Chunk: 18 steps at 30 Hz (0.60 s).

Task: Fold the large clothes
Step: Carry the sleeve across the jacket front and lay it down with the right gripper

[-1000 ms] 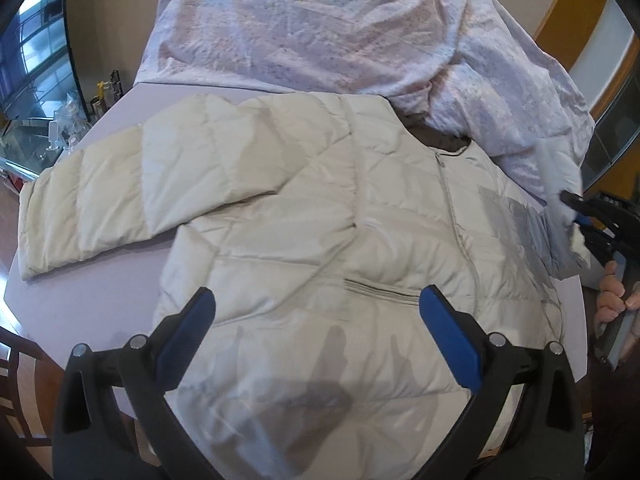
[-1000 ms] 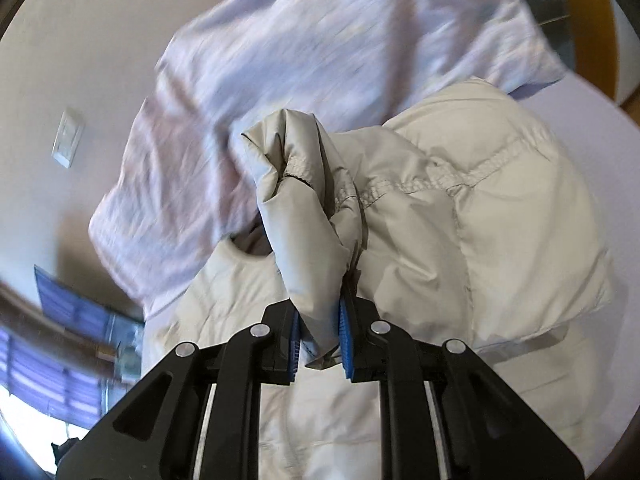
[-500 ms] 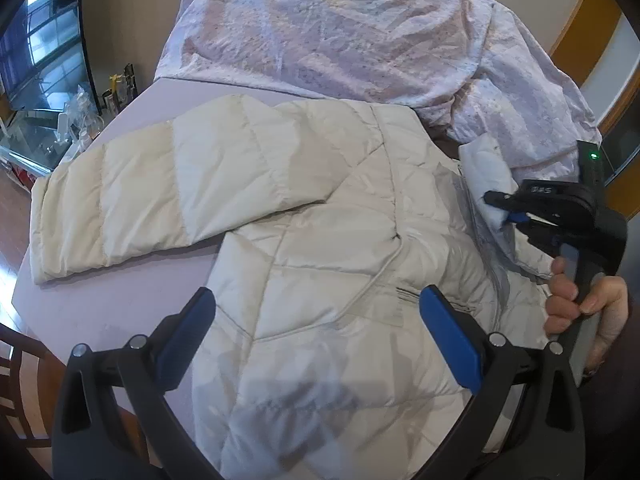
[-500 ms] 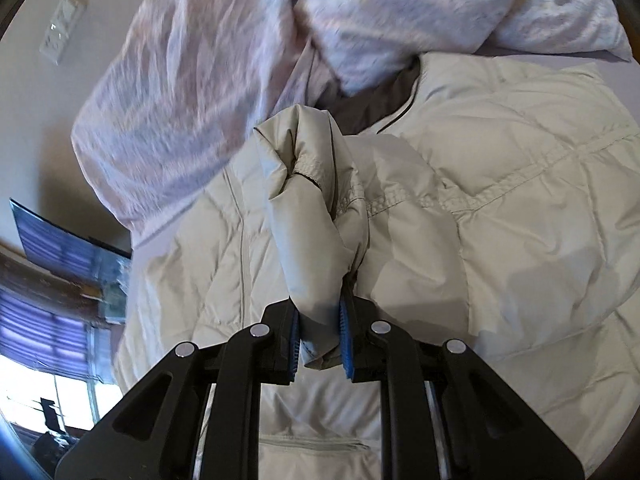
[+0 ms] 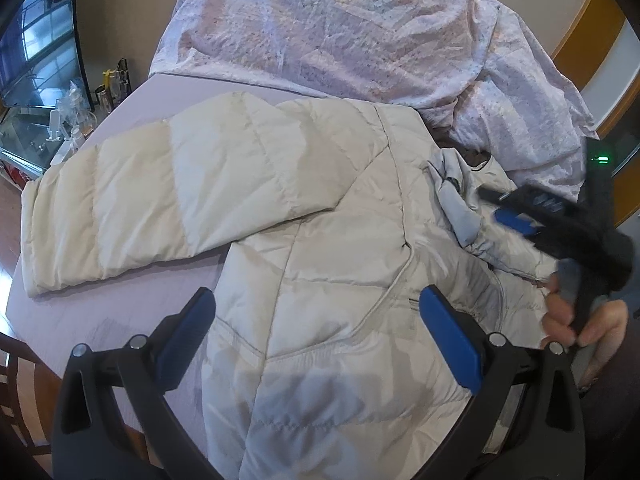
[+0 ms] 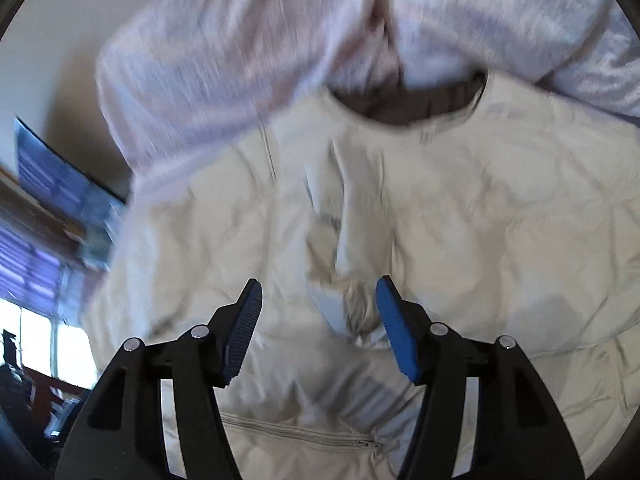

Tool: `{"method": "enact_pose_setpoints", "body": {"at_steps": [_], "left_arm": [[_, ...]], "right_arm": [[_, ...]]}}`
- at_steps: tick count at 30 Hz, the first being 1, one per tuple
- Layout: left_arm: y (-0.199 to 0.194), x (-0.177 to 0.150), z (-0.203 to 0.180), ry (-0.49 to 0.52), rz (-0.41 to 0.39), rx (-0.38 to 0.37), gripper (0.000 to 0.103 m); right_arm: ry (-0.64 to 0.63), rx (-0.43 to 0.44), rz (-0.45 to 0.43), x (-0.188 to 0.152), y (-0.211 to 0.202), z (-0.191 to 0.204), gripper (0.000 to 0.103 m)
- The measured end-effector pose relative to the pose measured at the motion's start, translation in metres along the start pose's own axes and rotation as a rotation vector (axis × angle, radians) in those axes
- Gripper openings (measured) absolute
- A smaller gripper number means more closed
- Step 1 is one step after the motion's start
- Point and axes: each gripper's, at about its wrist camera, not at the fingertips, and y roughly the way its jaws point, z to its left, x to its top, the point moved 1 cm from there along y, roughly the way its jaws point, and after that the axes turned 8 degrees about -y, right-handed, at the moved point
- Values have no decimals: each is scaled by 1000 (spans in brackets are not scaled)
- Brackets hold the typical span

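A cream quilted puffer jacket (image 5: 328,280) lies front up on a lavender surface (image 5: 112,304). One sleeve (image 5: 160,200) stretches out flat to the left. The other sleeve is folded over the chest, and its cuff (image 5: 456,200) (image 6: 356,240) rests there loose. My right gripper (image 6: 320,328) (image 5: 494,204) hovers just behind that cuff. Its jaws are opening, and the pads stand apart on either side of the cuff's end without pressing on it. A hand (image 5: 564,320) holds that gripper. My left gripper (image 5: 318,336) is open above the jacket's lower front with nothing between its fingers.
A crumpled pale patterned quilt (image 5: 340,28) (image 6: 240,60) is heaped behind the jacket's collar. A shelf with bottles (image 5: 72,120) stands beyond the left edge. A dark wooden chair (image 5: 12,380) sits at the lower left corner.
My right gripper carried the sleeve cuff across onto the jacket's chest, then let go of it; the cuff now lies loose. The left gripper drifted a little, still open.
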Motion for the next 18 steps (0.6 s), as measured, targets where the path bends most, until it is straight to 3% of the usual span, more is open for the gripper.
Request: {"method": "enact_pose_setpoints", "body": {"at_steps": [3, 9, 14, 18], "left_arm": [[2, 3, 2, -5, 4, 2, 101], [5, 7, 11, -20, 14, 15, 101], [6, 12, 26, -51, 10, 41, 101], [8, 17, 48, -114, 14, 90, 101]], "right_arm": [[58, -69, -25, 10, -1, -21, 61], [147, -152, 97, 6, 39, -51, 59], [125, -174, 164, 4, 64, -37, 60], [5, -285, 219, 3, 88, -18, 63]]}}
